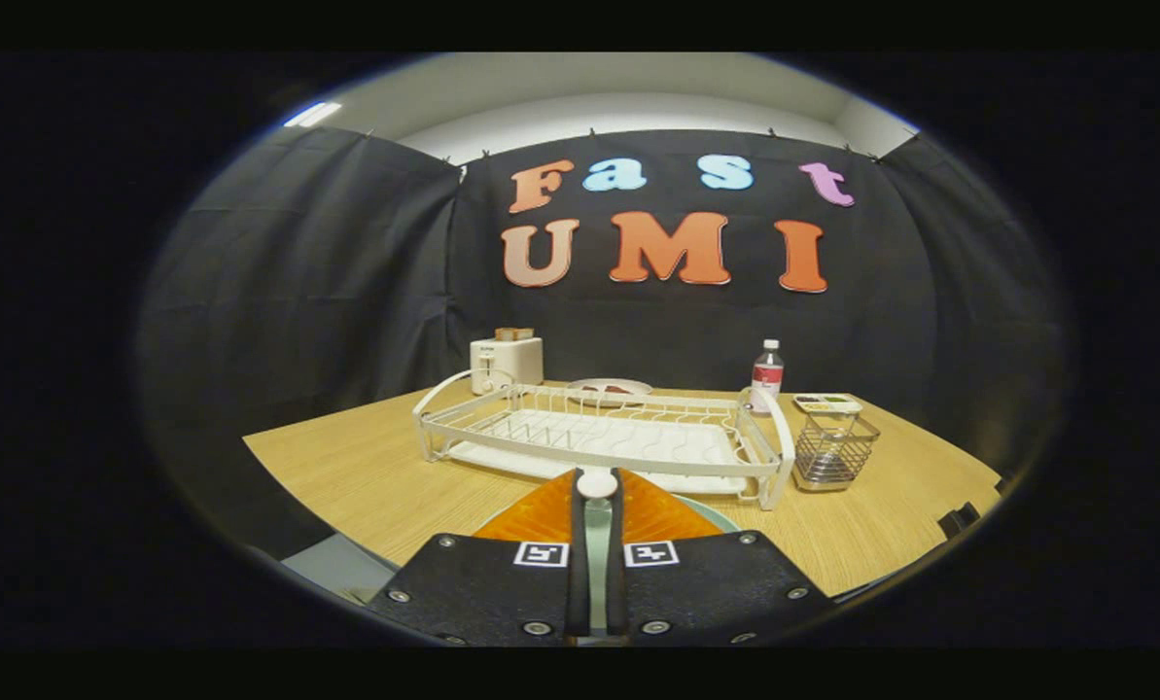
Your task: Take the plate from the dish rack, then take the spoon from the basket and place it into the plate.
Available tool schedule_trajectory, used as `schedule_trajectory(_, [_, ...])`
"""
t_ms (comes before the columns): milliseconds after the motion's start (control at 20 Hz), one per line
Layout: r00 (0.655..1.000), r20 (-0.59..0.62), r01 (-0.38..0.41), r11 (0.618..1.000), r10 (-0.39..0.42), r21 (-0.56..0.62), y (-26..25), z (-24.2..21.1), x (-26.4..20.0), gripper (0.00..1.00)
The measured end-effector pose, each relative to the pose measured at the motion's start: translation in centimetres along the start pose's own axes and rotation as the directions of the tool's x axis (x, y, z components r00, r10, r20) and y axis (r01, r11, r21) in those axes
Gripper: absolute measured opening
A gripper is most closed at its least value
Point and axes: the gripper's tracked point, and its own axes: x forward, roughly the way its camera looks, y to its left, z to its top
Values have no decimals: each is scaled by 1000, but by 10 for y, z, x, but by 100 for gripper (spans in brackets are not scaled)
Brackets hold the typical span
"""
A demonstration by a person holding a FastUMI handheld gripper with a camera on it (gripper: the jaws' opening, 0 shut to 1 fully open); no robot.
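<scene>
In the gripper view, the gripper has its fingers drawn close, pinching the white spoon above the pale plate on the near table. Just beyond stands the white dish rack; right of it, the wire basket. Far off: toaster, bottle, a small tray and another plate.

Prob. a staged booth (black cloth walls), w/ kitchen props: toaster, dish rack.
</scene>
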Motion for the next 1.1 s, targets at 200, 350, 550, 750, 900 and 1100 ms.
schedule_trajectory(200, [1000, -22, -2, 1000, 2, -2, -1, -7, 3, 7])
schedule_trajectory(350, [998, -57, 16, 1000, -16, -6, -5, -14, 6, 12])
schedule_trajectory(550, [996, -86, 29, 1000, -30, -12, -7, -22, 10, 18])
schedule_trajectory(750, [996, -86, 29, 1000, -30, -10, -10, -17, 16, 25])
schedule_trajectory(900, [995, -86, 42, 999, -42, 2, -22, -8, 18, 57])
schedule_trajectory(1100, [992, -80, 101, 995, -100, 1, -53, 8, 17, 93])
